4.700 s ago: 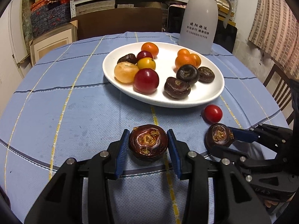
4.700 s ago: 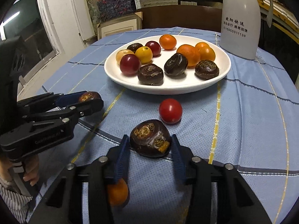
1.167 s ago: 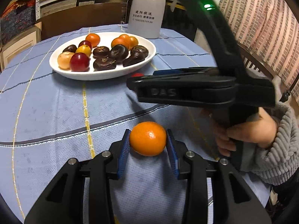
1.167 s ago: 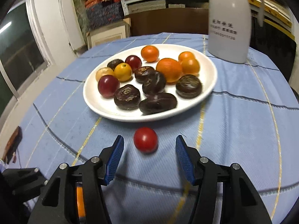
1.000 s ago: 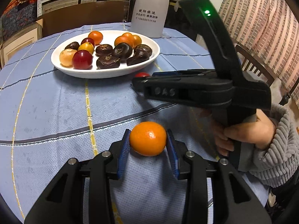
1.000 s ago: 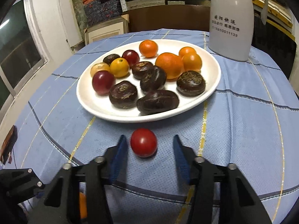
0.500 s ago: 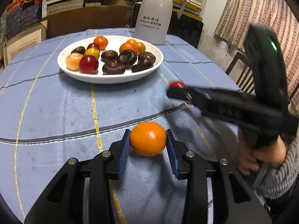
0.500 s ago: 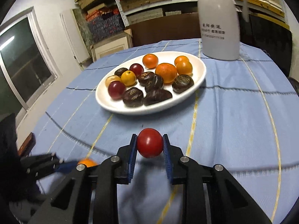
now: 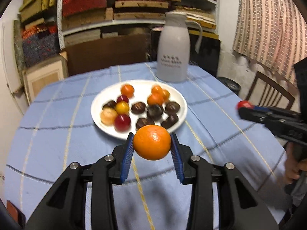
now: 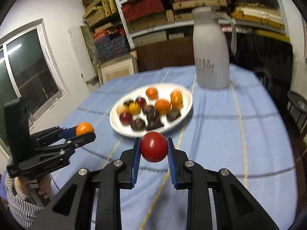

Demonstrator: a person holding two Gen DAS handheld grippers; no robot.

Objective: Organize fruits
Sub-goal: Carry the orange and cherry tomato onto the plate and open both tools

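Observation:
My left gripper (image 9: 152, 145) is shut on an orange (image 9: 152, 145) and holds it in the air above the near side of the table. It also shows in the right wrist view (image 10: 84, 129) at the left. My right gripper (image 10: 153, 149) is shut on a red tomato (image 10: 153, 149), also lifted; in the left wrist view the tomato (image 9: 242, 104) shows at the right. A white plate (image 9: 177, 95) (image 10: 188, 95) with several oranges, red and yellow fruits and dark brown fruits sits mid-table, beyond both grippers.
A white thermos jug (image 9: 173, 48) (image 10: 211, 53) stands behind the plate on the blue checked tablecloth (image 9: 57, 134). A wooden chair (image 9: 268, 92) is at the right of the table. Shelves with stacked goods fill the back wall.
Both grippers have risen well above the table with their fruit. The right gripper closed on the red tomato about half a second ago; the left has kept hold of the orange throughout.

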